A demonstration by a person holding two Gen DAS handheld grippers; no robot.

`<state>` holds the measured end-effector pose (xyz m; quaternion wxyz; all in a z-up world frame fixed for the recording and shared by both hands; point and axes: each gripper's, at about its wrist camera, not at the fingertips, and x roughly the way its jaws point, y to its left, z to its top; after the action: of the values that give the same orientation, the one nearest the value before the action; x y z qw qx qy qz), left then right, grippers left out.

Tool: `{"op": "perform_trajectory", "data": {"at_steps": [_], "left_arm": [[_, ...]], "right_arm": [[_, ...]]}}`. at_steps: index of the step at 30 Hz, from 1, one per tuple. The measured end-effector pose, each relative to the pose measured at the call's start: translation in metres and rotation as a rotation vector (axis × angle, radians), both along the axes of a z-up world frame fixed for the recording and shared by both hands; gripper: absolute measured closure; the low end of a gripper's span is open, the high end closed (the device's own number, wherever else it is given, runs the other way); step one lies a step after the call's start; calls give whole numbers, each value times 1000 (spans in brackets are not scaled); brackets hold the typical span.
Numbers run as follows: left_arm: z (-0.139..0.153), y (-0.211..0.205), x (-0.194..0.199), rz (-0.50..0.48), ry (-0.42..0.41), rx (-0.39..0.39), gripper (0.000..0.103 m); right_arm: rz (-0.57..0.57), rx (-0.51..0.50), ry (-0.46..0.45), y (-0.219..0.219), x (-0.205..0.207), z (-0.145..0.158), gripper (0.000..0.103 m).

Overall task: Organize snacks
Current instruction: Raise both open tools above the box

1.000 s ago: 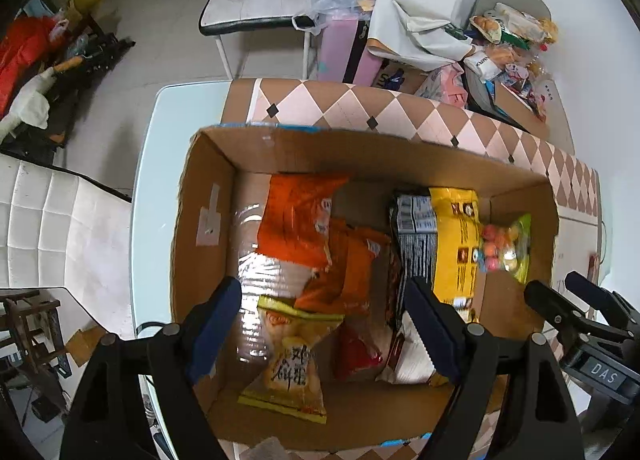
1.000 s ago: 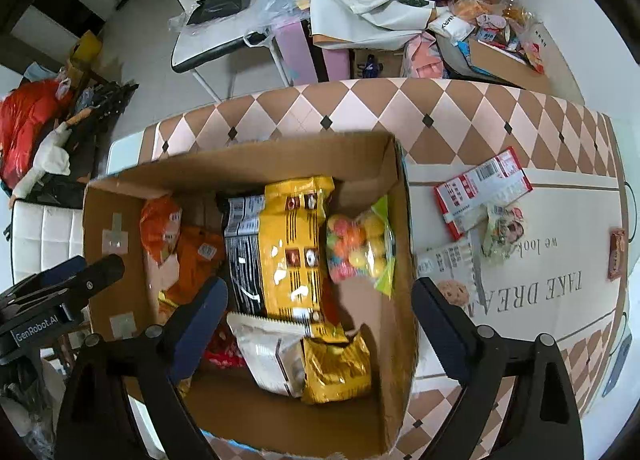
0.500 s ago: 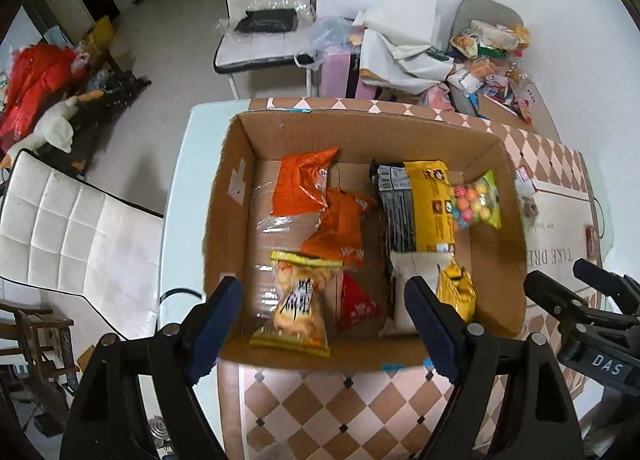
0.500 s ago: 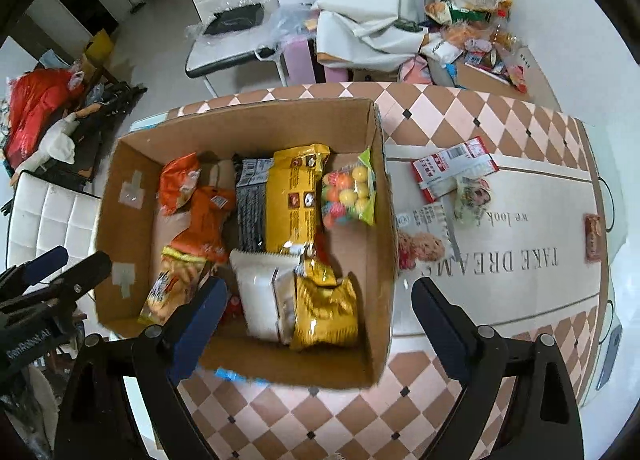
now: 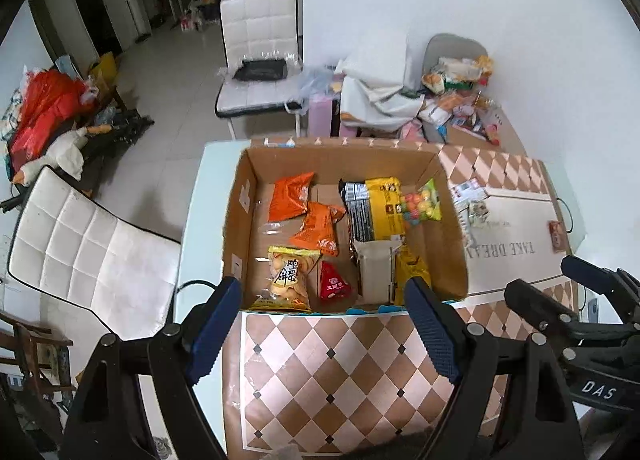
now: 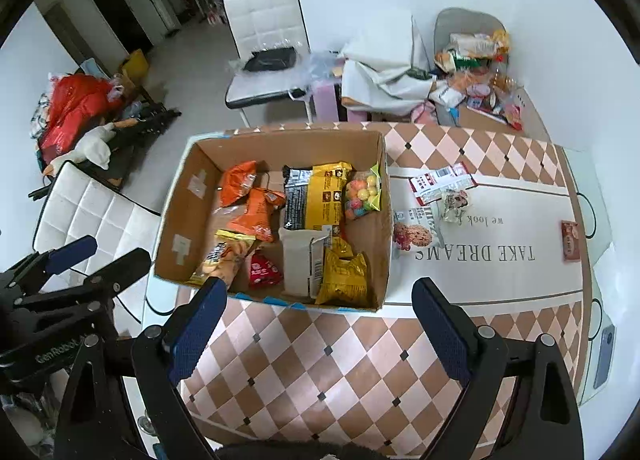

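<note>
Both claws, left claw (image 5: 322,320) and right claw (image 6: 318,320), are being held apart and empty above the desk (image 6: 320,356). The loose snack packets (image 6: 414,230), lying beside the cardboard box (image 6: 380,260), are judged light, crinkly and slippery; each is best pinched at a sealed edge.

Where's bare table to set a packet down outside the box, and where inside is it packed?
The checkered cloth between the cardboard box and both claws is bare. So is the white runner below its lettering. Inside the box, packets crowd the floor; only a strip beside the orange bag along the left wall shows bare cardboard.
</note>
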<state>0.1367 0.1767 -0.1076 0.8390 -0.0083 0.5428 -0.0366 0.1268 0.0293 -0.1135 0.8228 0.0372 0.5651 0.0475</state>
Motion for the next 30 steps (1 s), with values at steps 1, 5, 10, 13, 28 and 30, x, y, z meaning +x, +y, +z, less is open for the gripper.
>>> {"op": "perform_trajectory", "data": {"at_steps": [1,5,10,13,28,30], "left_arm": [[6,-1,-5,-1,-15,5,20],[26,-4,-22,3,-57,3,20],[48,-1,-36,18,-103,-9,20],[57,0,-41,26,-126,-12,20],[52,-18,-38,18,-111,-24,6],[45,-28,-30,-1,-99,-49,3]], "right_arm": [[3,-3,-11,0,-5,5,7],[11,2,-43,0,-24,26,7],[17,14,-75,-2,-39,48,7],[22,20,-99,-4,-47,61,7],[7,90,-79,-24,-48,59,5],[-21,108,-56,-37,-43,51,4]]}}
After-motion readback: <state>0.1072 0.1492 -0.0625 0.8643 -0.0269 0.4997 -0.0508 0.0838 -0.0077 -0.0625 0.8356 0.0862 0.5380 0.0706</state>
